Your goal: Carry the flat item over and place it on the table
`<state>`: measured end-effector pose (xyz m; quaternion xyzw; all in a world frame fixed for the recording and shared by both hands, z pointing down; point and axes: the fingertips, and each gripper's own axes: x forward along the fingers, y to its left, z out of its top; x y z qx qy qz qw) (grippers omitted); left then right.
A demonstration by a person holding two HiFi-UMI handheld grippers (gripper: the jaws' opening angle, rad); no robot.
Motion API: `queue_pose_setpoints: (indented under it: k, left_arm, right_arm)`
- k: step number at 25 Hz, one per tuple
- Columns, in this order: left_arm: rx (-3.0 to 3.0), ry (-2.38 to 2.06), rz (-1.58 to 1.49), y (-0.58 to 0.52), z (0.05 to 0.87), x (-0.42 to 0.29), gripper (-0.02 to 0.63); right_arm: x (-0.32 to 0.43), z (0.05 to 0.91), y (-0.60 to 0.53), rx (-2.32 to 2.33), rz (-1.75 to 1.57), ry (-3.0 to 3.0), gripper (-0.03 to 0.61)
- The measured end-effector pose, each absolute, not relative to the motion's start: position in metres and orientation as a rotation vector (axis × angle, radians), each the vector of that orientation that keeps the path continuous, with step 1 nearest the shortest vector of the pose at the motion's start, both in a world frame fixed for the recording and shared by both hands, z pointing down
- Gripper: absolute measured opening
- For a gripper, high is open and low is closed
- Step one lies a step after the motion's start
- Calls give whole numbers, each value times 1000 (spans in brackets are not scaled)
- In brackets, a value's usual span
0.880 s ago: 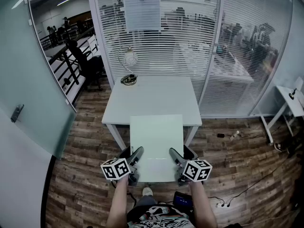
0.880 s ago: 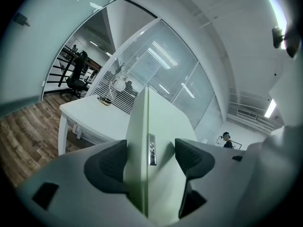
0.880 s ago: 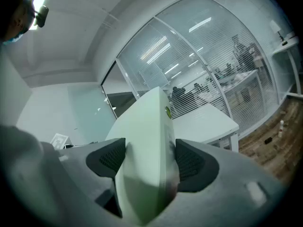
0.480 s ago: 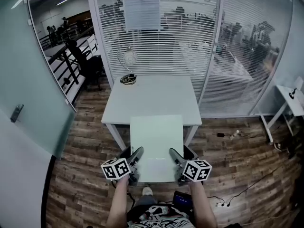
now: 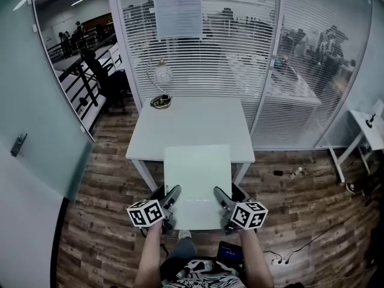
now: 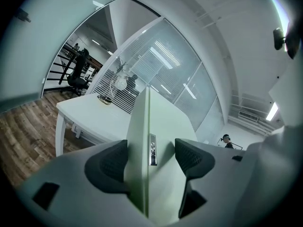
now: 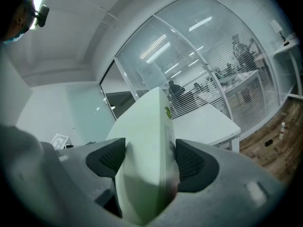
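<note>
A flat pale green board hangs level in front of me, above the wood floor. Its far end overlaps the near edge of the white table. My left gripper is shut on the board's near left edge, and my right gripper is shut on its near right edge. In the left gripper view the board stands edge-on between the jaws of the left gripper, with the table beyond. In the right gripper view the board fills the gap of the right gripper, and the table lies ahead.
A round lamp and a coiled cable sit at the table's far left corner. Glass walls with blinds stand behind the table. A second white desk is at the right. Loose cables lie on the floor.
The head view has shifted very slightly. Both grippers and the board keep the same pose.
</note>
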<state>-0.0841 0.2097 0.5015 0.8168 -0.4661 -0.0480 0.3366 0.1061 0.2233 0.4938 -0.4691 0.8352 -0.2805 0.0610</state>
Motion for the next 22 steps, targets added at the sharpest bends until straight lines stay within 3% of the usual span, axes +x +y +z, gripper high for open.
queue_pose_setpoints:
  k: [22]
  left_arm:
    - [2053, -1185, 3, -85, 552, -112, 305]
  right_arm:
    - [75, 540, -66, -1535, -1002, 2497, 321]
